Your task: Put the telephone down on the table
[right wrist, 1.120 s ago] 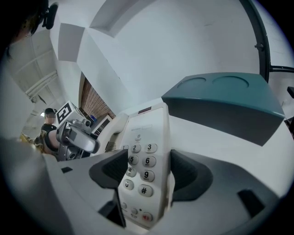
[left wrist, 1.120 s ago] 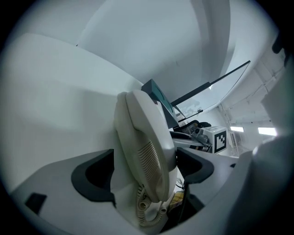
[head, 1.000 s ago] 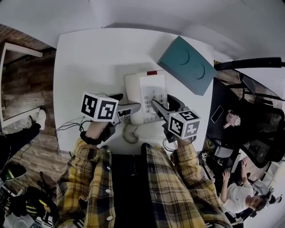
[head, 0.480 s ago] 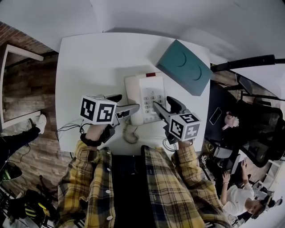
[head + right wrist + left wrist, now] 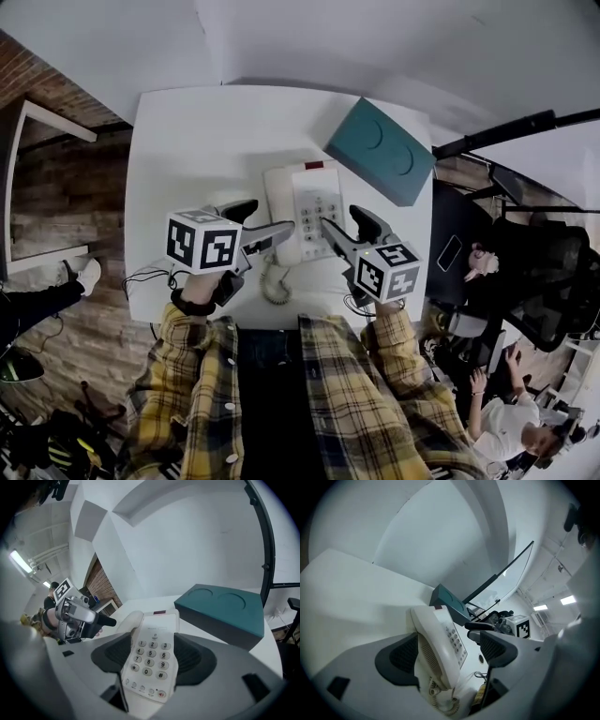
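1. Left gripper (image 5: 449,644): jaws spread and released, flanking the handset side of the white corded push-button telephone (image 5: 305,202).
2. Right gripper (image 5: 152,656): also open, over the keypad.
3. Likely already let go: the telephone appears flat on the white rectangular table (image 5: 187,159), near the teal box (image 5: 380,150).
4. Long axis runs away from the person, coiled cord (image 5: 274,281) end nearest.

A teal box (image 5: 380,150) with two round recesses lies on the tabletop's (image 5: 187,141) far right corner. At the left, a white shoe (image 5: 86,275) rests on the wood floor (image 5: 66,202) near a brick wall (image 5: 33,58).
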`<state>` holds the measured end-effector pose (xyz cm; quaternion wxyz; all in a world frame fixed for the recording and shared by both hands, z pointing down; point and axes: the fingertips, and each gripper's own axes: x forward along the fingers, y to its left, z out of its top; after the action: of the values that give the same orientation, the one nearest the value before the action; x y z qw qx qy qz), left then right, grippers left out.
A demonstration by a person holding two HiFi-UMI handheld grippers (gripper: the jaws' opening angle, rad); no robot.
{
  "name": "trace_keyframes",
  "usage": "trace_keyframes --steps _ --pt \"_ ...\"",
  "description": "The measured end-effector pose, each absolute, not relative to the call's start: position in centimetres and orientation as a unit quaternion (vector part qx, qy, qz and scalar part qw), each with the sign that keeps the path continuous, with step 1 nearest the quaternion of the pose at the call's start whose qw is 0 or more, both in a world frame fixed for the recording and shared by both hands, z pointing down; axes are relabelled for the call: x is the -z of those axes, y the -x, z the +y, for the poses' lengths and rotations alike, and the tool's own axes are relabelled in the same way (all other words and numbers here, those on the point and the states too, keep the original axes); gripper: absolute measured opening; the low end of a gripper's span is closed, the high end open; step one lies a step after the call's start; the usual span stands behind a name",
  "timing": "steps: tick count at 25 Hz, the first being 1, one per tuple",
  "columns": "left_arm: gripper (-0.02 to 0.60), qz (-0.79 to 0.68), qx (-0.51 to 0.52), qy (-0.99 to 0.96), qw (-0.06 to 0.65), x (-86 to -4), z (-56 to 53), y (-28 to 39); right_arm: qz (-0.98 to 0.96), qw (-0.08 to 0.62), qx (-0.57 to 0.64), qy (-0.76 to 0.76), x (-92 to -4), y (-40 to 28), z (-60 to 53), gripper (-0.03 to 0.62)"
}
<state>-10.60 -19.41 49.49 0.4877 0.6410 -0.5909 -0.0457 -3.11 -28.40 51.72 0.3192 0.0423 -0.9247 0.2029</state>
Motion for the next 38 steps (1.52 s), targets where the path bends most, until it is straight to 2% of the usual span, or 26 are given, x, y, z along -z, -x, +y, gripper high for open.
trace_keyframes --steps 13,15,16,18,19,22,24,29,31,38 --pt "0.414 -0.647 0.083 -0.675 0.344 -39.7 -18.8 11.0 -0.967 0.230 -0.112 0.005 -41.9 5.7 -25.6 0.295" --pt "0.381 -0.658 0.092 -0.679 0.313 -37.9 -18.6 11.1 -0.972 0.211 -0.100 0.013 -40.2 6.0 -25.0 0.295" --pt "0.337 -0.666 0.097 -0.678 0.296 -37.0 -18.4 11.2 -0.975 0.202 -0.095 0.017 -39.3 6.1 -24.7 0.295" --pt "0.176 -0.686 0.103 -0.673 0.256 -35.3 -18.0 11.5 -0.979 0.184 -0.086 0.025 -37.7 6.2 -24.0 0.295" --pt "0.140 -0.693 0.106 -0.673 0.236 -34.5 -17.8 11.6 -0.981 0.175 -0.082 0.028 -36.9 6.3 -23.7 0.294" --pt "0.116 -0.698 0.118 -0.681 0.185 -32.2 -17.3 11.3 -0.986 0.148 -0.066 0.033 -34.7 6.4 -22.8 0.277" --pt "0.103 -0.698 0.122 -0.687 0.158 -31.0 -16.9 10.8 -0.990 0.128 -0.050 0.032 -33.3 6.3 -22.2 0.180" --pt "0.065 -0.707 0.115 -0.689 0.107 -29.3 -15.5 9.6 -0.995 0.092 -0.025 0.041 -31.0 5.9 -20.2 0.127" --pt "0.052 -0.711 0.105 -0.690 0.092 -29.0 -15.1 9.1 -0.996 0.080 -0.016 0.043 -30.4 5.8 -19.5 0.088" --pt "0.034 -0.713 0.065 -0.695 0.064 -29.1 -14.3 7.6 -0.997 0.054 -0.008 0.049 -29.4 5.1 -17.7 0.058"
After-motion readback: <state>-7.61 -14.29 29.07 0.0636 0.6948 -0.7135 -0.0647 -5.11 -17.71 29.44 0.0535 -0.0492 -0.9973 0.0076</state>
